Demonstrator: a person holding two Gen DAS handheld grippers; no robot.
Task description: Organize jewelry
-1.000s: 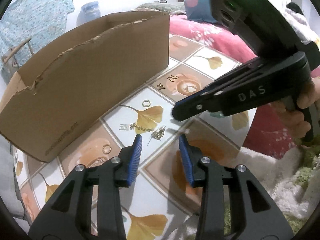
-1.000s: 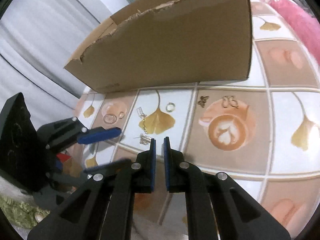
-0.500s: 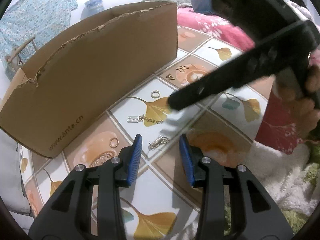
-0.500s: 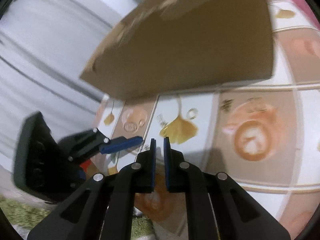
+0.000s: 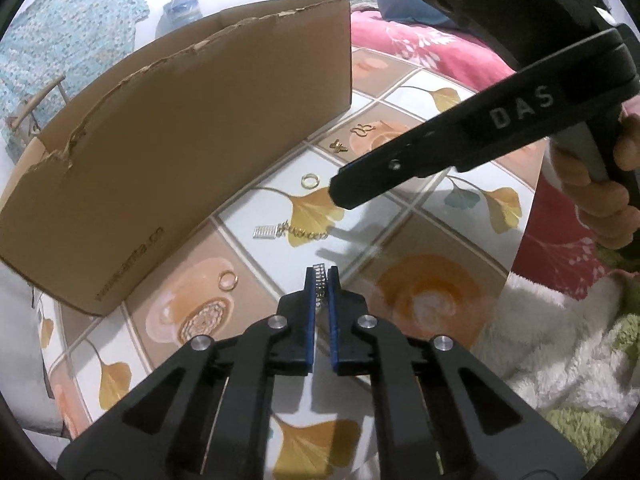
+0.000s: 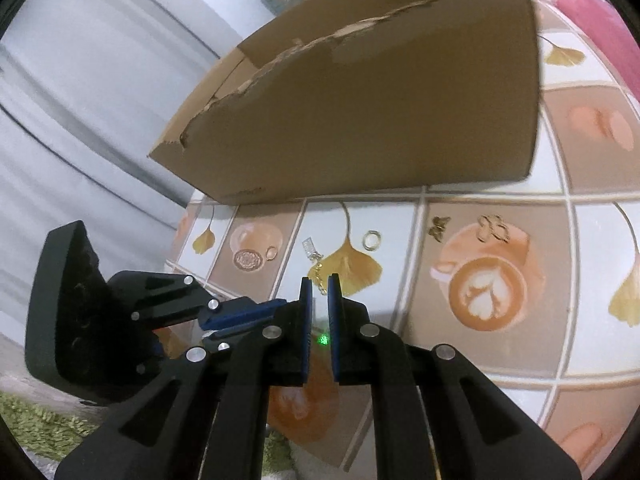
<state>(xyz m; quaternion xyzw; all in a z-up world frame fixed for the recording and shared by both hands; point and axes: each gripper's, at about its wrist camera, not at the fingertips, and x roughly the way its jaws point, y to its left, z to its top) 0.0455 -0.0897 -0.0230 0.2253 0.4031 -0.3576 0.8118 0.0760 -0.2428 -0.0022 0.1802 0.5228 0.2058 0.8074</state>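
Note:
My left gripper (image 5: pixel 320 280) has its jaws closing tight on a small silver studded piece (image 5: pixel 320 286), which stands upright between the blue pads just above the tiled cloth. My right gripper (image 6: pixel 319 284) is shut with nothing in it. It hovers over the cloth, and in the left wrist view its tip (image 5: pixel 340 196) is beside a gold ring (image 5: pixel 310 180). A silver bar on a gold chain (image 5: pixel 290 232), a small gold hoop (image 5: pixel 228 280), a round filigree piece (image 5: pixel 204 322), a butterfly charm (image 5: pixel 339 145) and looped gold earrings (image 5: pixel 362 130) lie loose.
A torn cardboard box (image 5: pixel 180 140) stands open-topped along the far side of the cloth. A pink blanket (image 5: pixel 420 44) lies behind, and a white fluffy towel (image 5: pixel 560 360) and green rug (image 6: pixel 40 432) lie at the near edge. A hand (image 5: pixel 600 200) grips the right tool.
My left gripper's jaws closed on the silver studded piece that lay between them. The right gripper shifted slightly over the cloth and stayed shut.

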